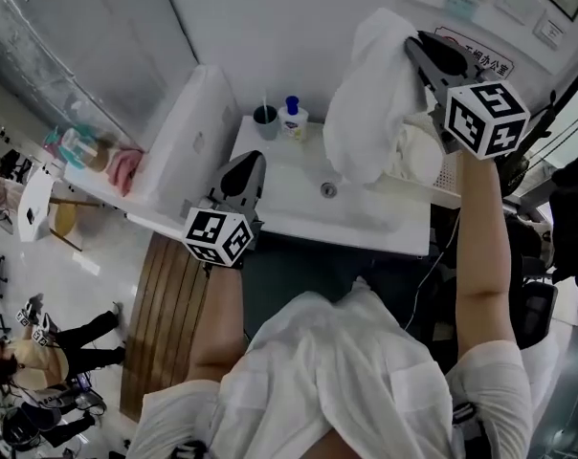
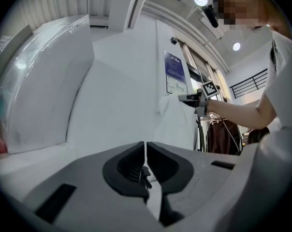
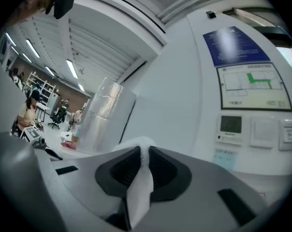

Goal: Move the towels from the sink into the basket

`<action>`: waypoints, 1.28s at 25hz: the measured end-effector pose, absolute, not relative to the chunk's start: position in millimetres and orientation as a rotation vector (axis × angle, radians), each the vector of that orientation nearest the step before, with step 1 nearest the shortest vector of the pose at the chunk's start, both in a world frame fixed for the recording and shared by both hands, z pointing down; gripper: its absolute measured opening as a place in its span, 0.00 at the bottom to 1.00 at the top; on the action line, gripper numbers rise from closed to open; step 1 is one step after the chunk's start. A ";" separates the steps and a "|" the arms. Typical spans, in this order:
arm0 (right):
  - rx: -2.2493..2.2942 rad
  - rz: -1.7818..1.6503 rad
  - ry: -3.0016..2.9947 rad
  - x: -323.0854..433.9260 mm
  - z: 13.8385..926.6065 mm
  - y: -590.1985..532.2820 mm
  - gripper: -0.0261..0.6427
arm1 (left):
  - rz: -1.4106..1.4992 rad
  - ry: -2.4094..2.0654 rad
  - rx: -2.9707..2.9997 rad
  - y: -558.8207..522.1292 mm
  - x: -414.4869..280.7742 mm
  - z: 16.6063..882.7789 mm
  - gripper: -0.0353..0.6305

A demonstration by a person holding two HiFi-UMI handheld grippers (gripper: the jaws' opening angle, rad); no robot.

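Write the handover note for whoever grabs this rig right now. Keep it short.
Left claw: shut, empty, over the sink.
Right claw: shut on a white towel, held high above the sink's right end; the towel hangs free.
Basket: right of the sink; a white cloth lies in it, likely another towel.
Done: the white towel is out of the sink; no other towel shows in the visible part of the basin.
Left: carry the towel over the basket, open the claw, then check the part of the basin the towel hides.
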State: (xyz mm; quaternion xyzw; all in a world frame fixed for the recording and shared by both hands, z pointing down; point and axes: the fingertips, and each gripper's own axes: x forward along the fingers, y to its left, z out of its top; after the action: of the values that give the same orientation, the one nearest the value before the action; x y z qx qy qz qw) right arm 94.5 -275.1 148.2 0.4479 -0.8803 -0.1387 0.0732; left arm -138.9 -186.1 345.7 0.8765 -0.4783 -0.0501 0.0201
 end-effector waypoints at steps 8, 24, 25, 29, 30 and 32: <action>1.612 -0.486 -2.579 178.0 92.8 -280.3 0.15 | -0.168 -1.418 2.744 -203.9 -102.8 346.3 0.08; 1.859 -0.085 -2.385 289.9 247.4 -317.4 0.15 | -0.107 -1.268 2.809 -232.6 -23.2 356.2 0.08; 1.863 -0.053 -2.372 293.0 262.6 -318.8 0.15 | -0.099 -1.261 2.812 -232.8 -19.9 357.5 0.09; 1.892 0.054 -2.329 306.1 308.9 -324.6 0.15 | -0.069 -1.237 2.821 -234.5 -8.7 361.6 0.08; 1.899 0.068 -2.308 309.1 318.3 -326.6 0.15 | -0.061 -1.233 2.821 -234.9 -7.1 362.9 0.08; 1.895 0.088 -2.261 313.5 337.4 -329.8 0.15 | -0.049 -1.230 2.820 -235.2 -5.6 365.7 0.08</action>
State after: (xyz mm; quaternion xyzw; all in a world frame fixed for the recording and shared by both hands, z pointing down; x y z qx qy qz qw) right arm 313.5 -329.8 337.4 0.6392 -0.7625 0.0296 0.0950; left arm -5.6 -235.2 365.7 0.9161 -0.3994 -0.0158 0.0323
